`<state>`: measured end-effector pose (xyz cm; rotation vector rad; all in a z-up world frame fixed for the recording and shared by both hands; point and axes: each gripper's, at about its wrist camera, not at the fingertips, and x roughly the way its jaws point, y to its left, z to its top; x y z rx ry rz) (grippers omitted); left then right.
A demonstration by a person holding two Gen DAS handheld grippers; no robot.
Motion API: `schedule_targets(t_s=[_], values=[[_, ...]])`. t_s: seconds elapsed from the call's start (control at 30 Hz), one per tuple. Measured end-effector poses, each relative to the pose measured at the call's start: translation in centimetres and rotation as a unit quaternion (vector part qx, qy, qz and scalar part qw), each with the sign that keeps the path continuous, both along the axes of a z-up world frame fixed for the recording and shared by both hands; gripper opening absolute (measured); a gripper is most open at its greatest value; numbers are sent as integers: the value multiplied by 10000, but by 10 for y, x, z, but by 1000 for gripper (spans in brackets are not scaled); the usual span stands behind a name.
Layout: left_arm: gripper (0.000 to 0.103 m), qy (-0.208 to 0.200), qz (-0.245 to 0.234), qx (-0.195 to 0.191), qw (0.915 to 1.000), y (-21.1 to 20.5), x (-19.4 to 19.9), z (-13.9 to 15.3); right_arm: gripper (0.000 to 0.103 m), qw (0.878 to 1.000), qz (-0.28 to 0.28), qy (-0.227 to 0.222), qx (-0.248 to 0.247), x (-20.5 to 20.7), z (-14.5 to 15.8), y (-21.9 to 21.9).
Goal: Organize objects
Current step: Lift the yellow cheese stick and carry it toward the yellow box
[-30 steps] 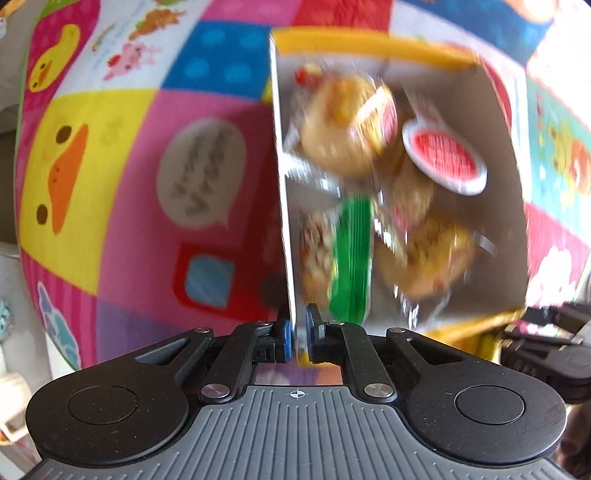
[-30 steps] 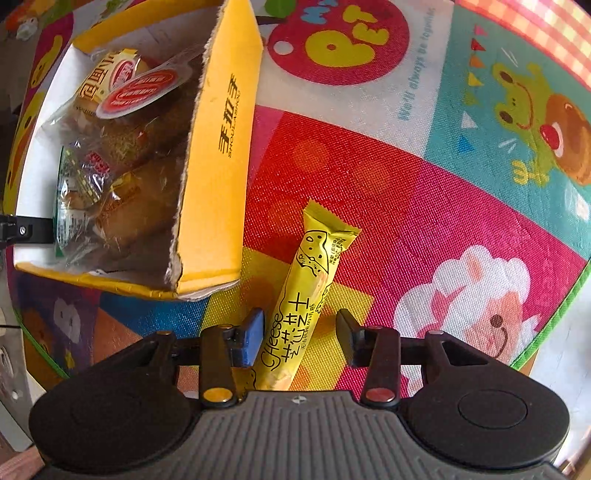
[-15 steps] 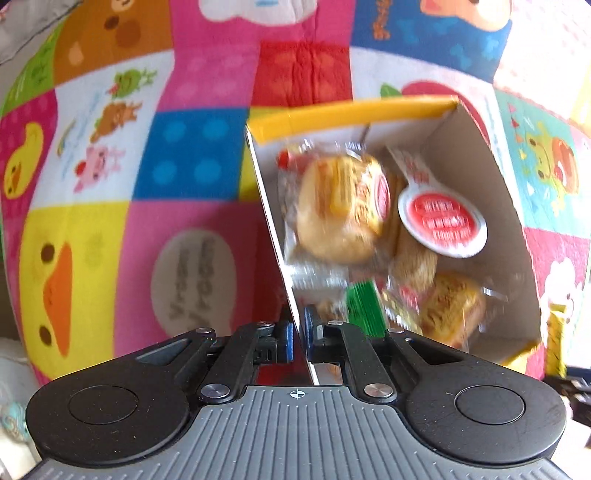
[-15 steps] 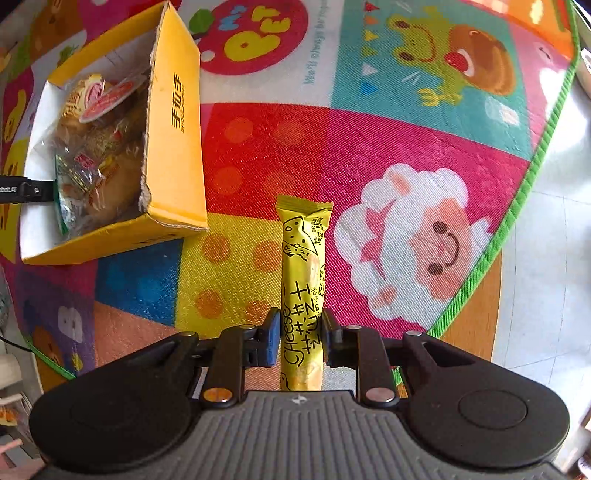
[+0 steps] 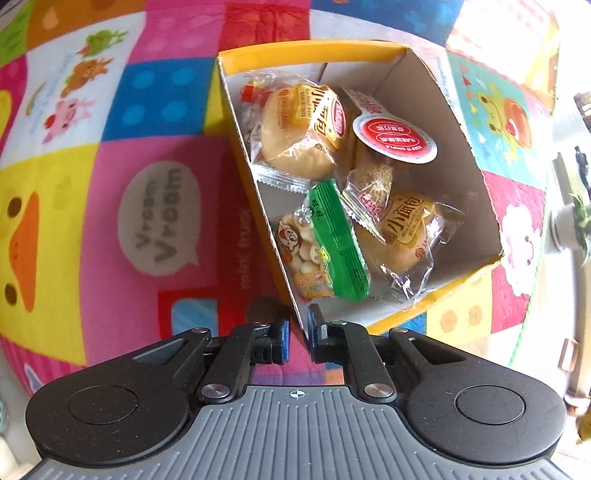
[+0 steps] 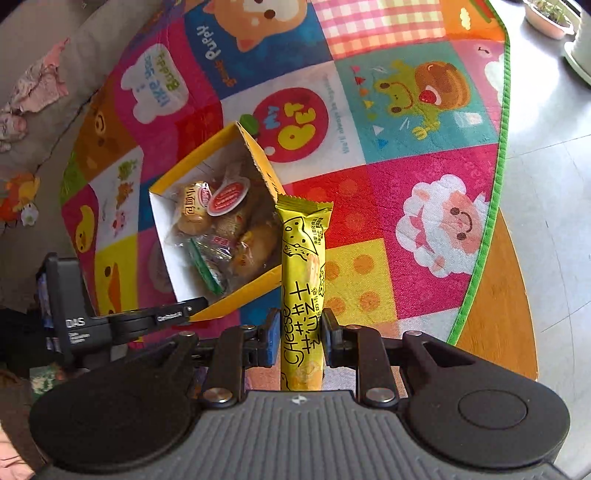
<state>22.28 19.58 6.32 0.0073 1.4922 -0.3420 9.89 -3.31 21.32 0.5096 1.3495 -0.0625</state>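
A yellow cardboard box (image 5: pixel 314 48) lies on the colourful play mat, with wrapped buns (image 5: pixel 299 129), a green snack packet (image 5: pixel 332 243) and a red-lidded cup (image 5: pixel 395 138) inside. My left gripper (image 5: pixel 297 334) is at the box's near corner. Its jaws are opening: the thin wall still stands between the pads with a small gap beside it. In the right wrist view the box (image 6: pixel 266 166) sits left of centre, and the left gripper (image 6: pixel 195 306) reaches its corner. My right gripper (image 6: pixel 299 332) is shut on a yellow cheese stick packet (image 6: pixel 303 258), held above the mat beside the box.
The play mat (image 6: pixel 424 177) has a green edge (image 6: pixel 491 221) and lies on a round wooden board (image 6: pixel 506 295). Grey floor (image 6: pixel 546 184) and plant pots (image 6: pixel 550 18) are to the right. A grey cushion with crumpled cloth (image 6: pixel 37 92) is at the far left.
My right gripper closed on the cheese stick packet and lifted it off the mat, rolling as it rose. The left gripper's pads have parted slightly at the box wall.
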Motion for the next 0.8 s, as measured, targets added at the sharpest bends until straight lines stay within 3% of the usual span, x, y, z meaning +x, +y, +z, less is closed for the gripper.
schedule_targets(t_s=[0.27, 0.63, 0.8], values=[[13, -87, -31, -359, 9993, 17, 10, -3, 22, 9995, -146, -194, -187, -30, 44, 34], [14, -291, -347, -267, 9986, 13, 5, 2, 22, 9986, -185, -251, -428, -46, 65, 61], [14, -324, -252, -343, 9986, 16, 3, 2, 22, 9993, -311, -168, -102, -29, 62, 63]])
